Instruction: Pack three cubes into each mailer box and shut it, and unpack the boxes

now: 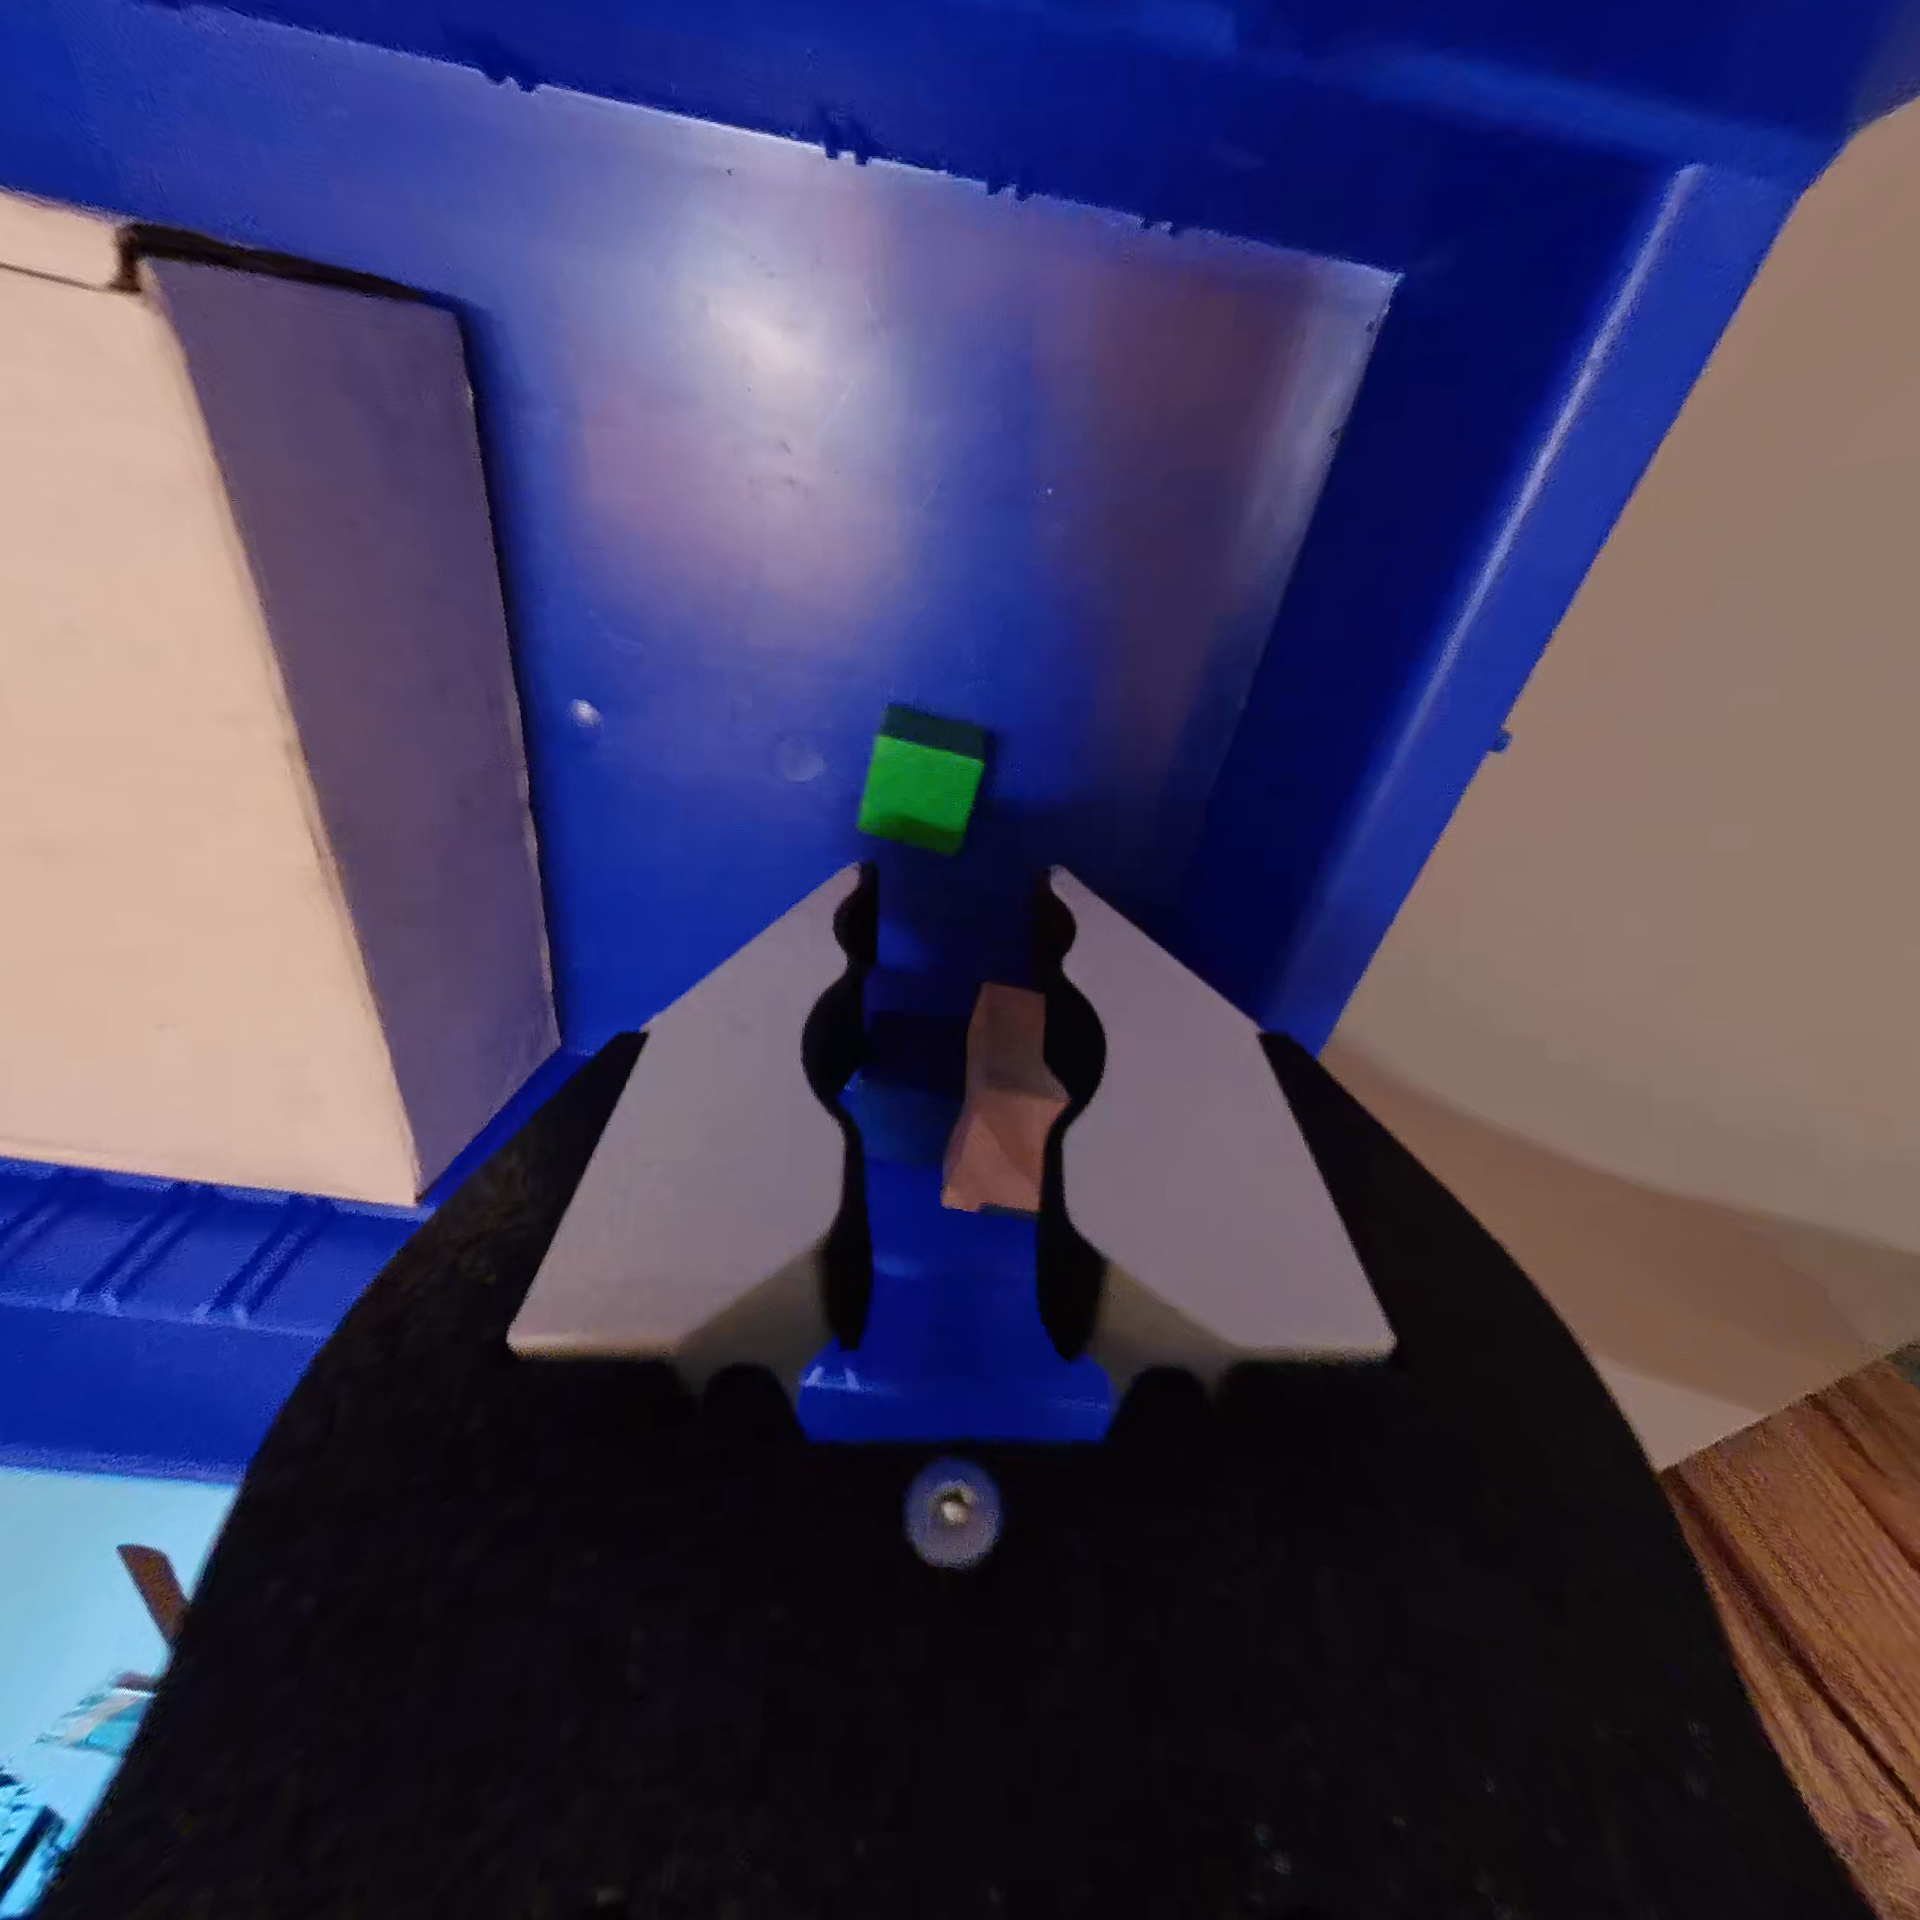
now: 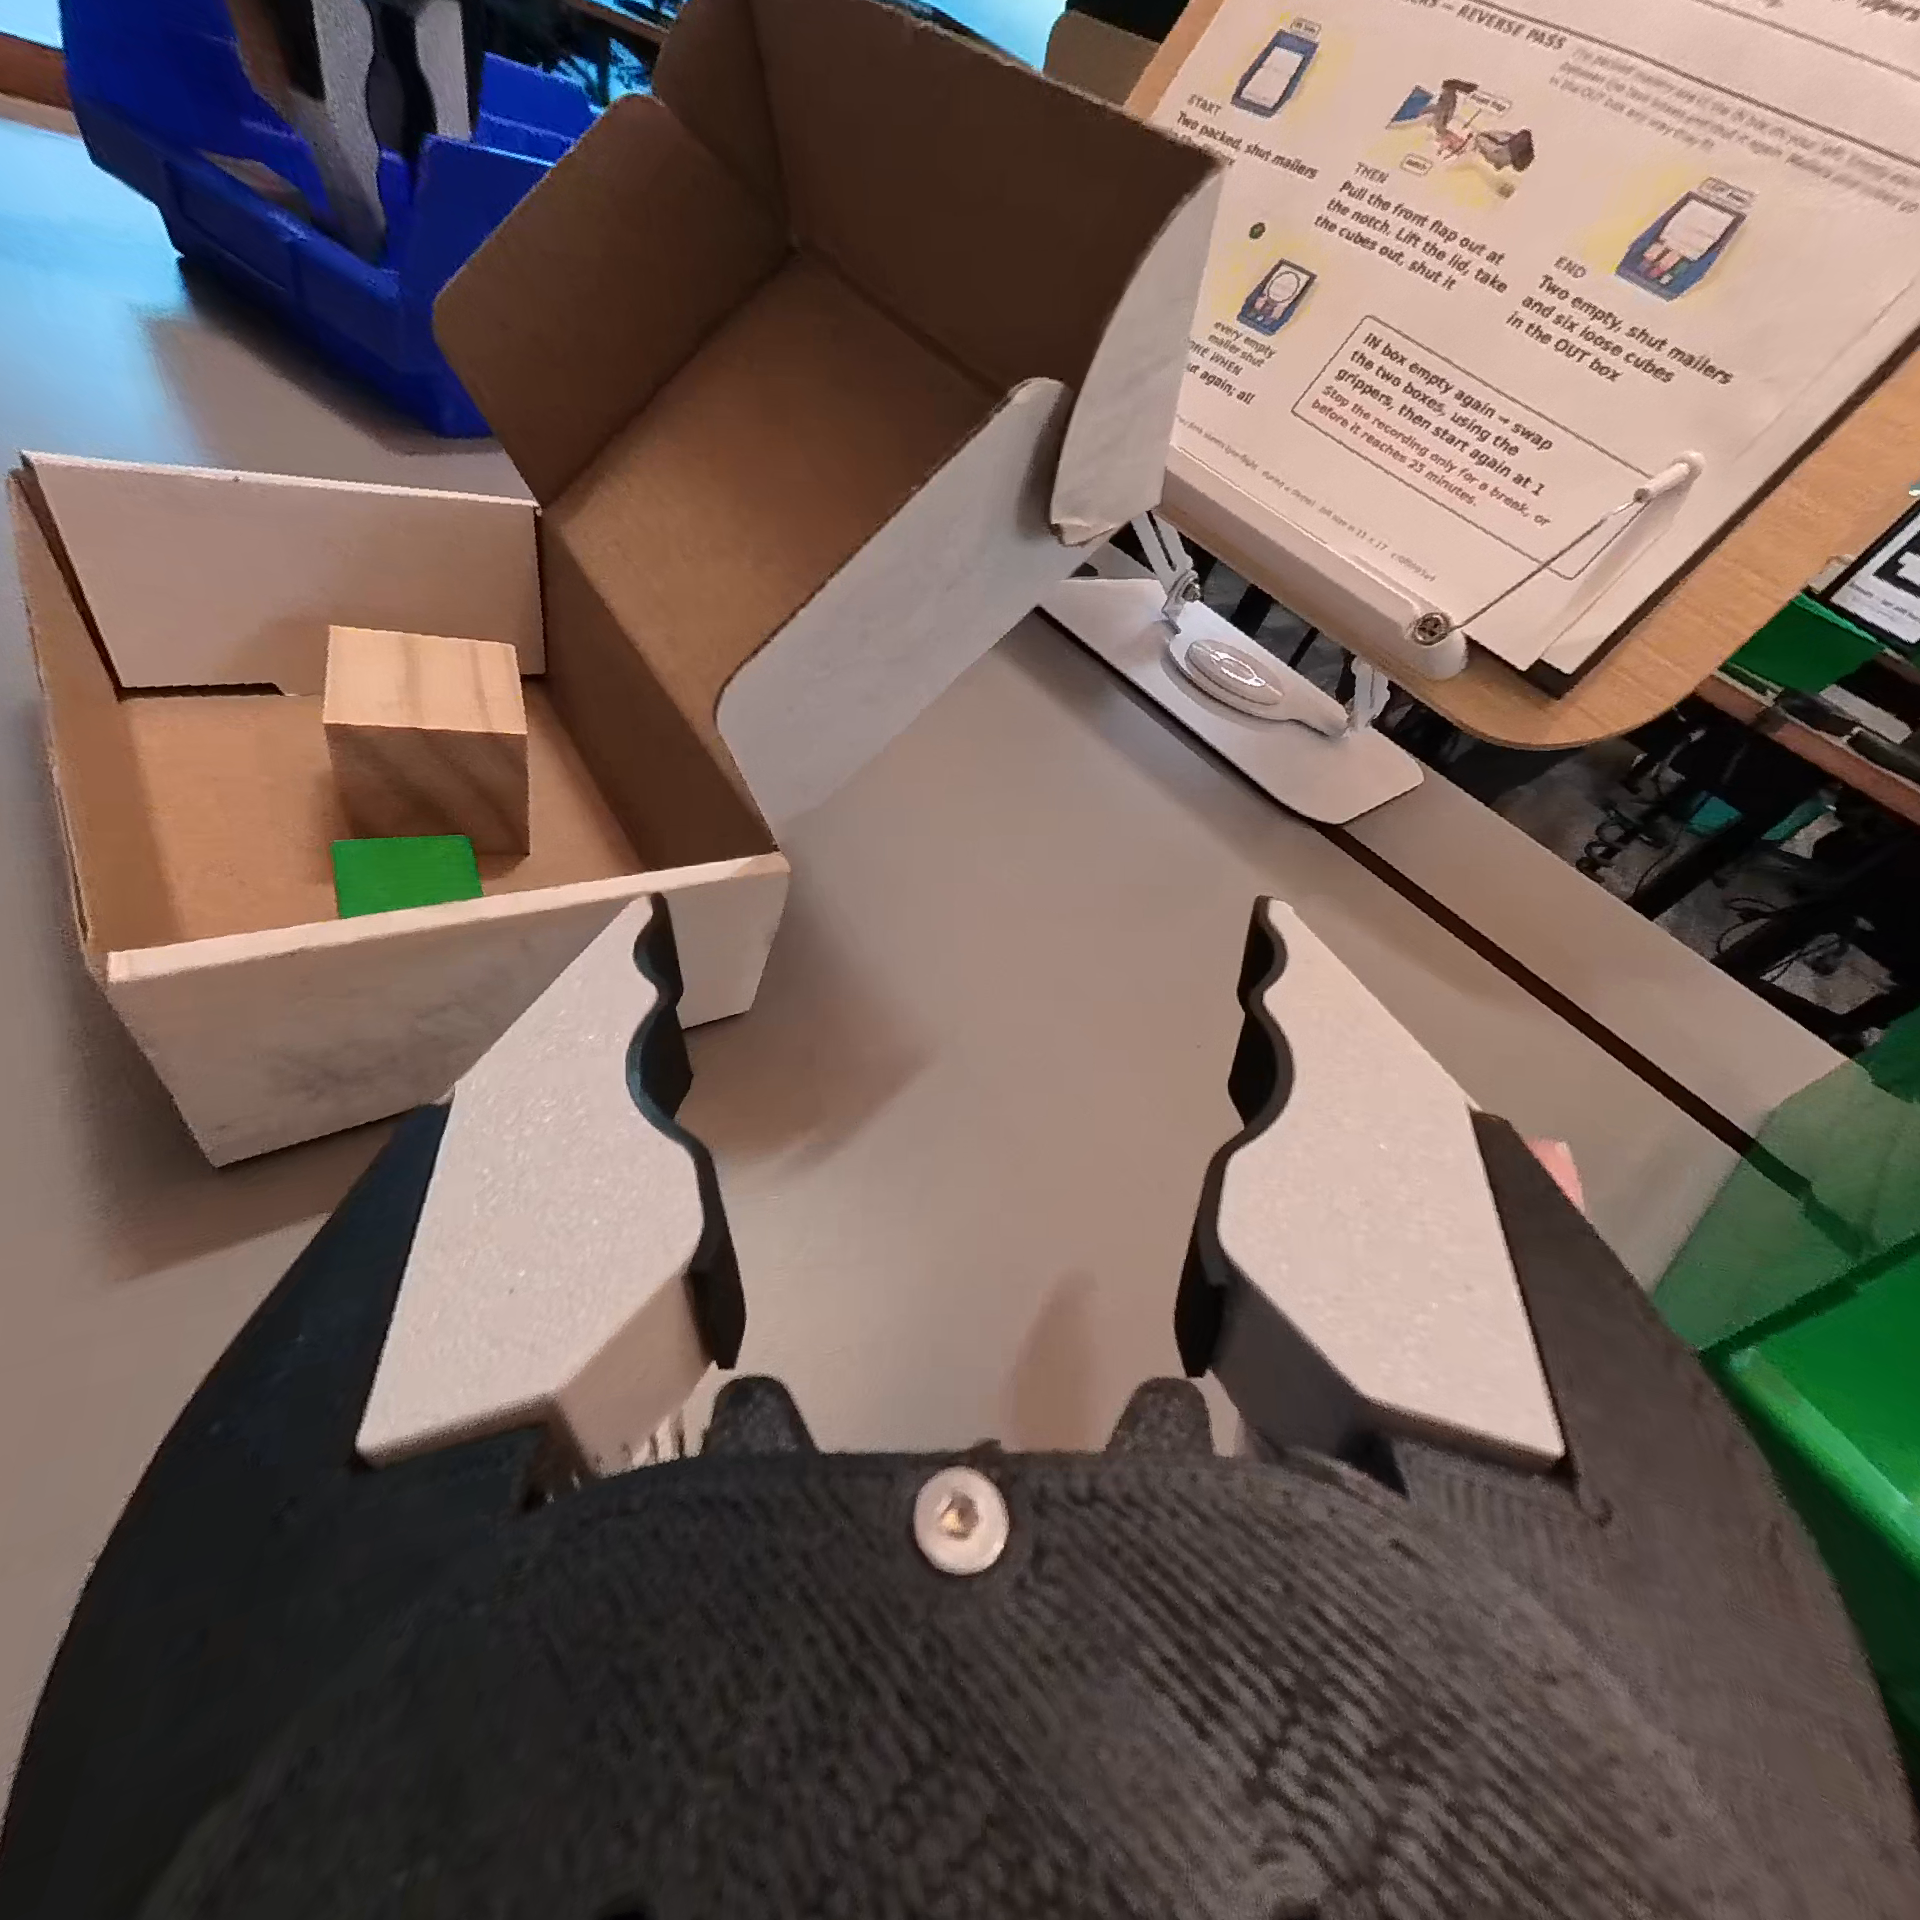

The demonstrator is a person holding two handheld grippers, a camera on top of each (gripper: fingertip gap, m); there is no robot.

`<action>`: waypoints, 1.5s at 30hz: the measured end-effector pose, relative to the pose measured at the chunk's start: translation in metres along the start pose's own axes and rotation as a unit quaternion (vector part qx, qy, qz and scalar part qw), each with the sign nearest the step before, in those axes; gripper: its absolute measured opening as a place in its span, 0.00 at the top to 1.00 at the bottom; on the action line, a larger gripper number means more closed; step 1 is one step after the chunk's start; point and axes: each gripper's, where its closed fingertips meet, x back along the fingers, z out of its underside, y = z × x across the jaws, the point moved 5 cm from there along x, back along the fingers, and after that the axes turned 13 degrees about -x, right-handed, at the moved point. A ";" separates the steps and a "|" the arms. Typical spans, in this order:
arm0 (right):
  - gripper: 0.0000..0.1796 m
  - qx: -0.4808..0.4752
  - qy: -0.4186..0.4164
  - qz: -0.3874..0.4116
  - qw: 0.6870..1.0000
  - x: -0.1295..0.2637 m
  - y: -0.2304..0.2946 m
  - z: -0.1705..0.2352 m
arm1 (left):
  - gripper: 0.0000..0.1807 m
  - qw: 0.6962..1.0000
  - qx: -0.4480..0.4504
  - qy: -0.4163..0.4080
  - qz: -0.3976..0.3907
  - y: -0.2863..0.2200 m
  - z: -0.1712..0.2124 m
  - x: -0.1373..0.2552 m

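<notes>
On the left, the left tool (image 1: 954, 883) hangs inside the blue bin (image 1: 1507, 540), its jaws narrowly parted; a blue cube (image 1: 899, 1117) and a wooden cube (image 1: 1000, 1101) show between them, though whether they are gripped I cannot tell. A green cube (image 1: 920, 781) lies just beyond the tips, a closed mailer box (image 1: 156, 727) to its left. The right tool (image 2: 961, 914) gapes wide and empty over the table (image 2: 997, 831), beside the open mailer box (image 2: 312, 1018) holding a wooden cube (image 2: 426, 738) and green cube (image 2: 405, 875).

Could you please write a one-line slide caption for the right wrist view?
Open right tool beside an open white cardboard mailer box holding a plain wooden cube and a green cube.
</notes>
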 end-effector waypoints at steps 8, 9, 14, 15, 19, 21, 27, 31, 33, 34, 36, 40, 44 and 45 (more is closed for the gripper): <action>0.40 0.031 0.004 0.006 0.999 -0.001 0.005 0.002 | 0.77 0.999 -0.019 0.032 -0.031 0.001 -0.007 -0.011; 0.40 0.031 0.003 0.007 0.999 -0.001 0.005 0.002 | 0.81 0.998 -0.029 0.041 -0.036 0.001 -0.007 -0.014; 0.40 0.035 -0.002 0.010 0.999 0.000 0.006 0.001 | 0.90 0.995 -0.053 0.042 -0.078 0.000 -0.013 -0.015; 0.40 0.034 -0.004 0.011 0.999 0.000 0.005 0.001 | 0.90 0.994 -0.053 0.042 -0.088 0.000 -0.013 -0.011; 0.40 0.027 -0.016 0.014 0.999 0.002 0.003 -0.001 | 0.89 0.992 -0.031 0.025 -0.117 -0.010 -0.022 0.027; 0.40 0.021 -0.026 0.015 0.999 0.004 0.002 -0.003 | 0.90 0.992 -0.013 -0.011 -0.123 -0.026 -0.041 0.060; 0.40 0.005 -0.030 0.012 0.999 0.005 -0.001 -0.004 | 0.90 0.982 -0.084 -0.135 -0.105 -0.133 -0.156 0.133; 0.41 -0.007 -0.041 0.025 0.999 0.007 -0.005 -0.006 | 0.90 0.971 -0.129 -0.165 -0.113 -0.194 -0.238 0.117; 0.42 -0.021 -0.052 0.035 0.998 0.009 -0.010 -0.008 | 0.90 0.971 -0.141 -0.153 -0.120 -0.206 -0.269 0.093; 0.43 -0.029 -0.058 0.038 0.997 0.011 -0.012 -0.009 | 0.90 0.972 -0.142 -0.151 -0.114 -0.209 -0.282 0.080; 0.43 -0.043 -0.069 0.044 0.996 0.013 -0.016 -0.010 | 0.90 0.973 -0.134 -0.152 -0.108 -0.210 -0.306 0.059; 0.45 -0.057 -0.082 0.050 0.994 0.016 -0.020 -0.012 | 0.90 0.974 -0.098 -0.142 -0.145 -0.194 -0.335 0.037; 0.45 -0.060 -0.089 0.050 0.993 0.016 -0.019 -0.013 | 0.83 0.973 -0.061 -0.130 -0.180 -0.183 -0.341 0.021; 0.46 -0.061 -0.090 0.052 0.993 0.016 -0.019 -0.014 | 0.79 0.973 -0.052 -0.147 -0.173 -0.186 -0.340 0.020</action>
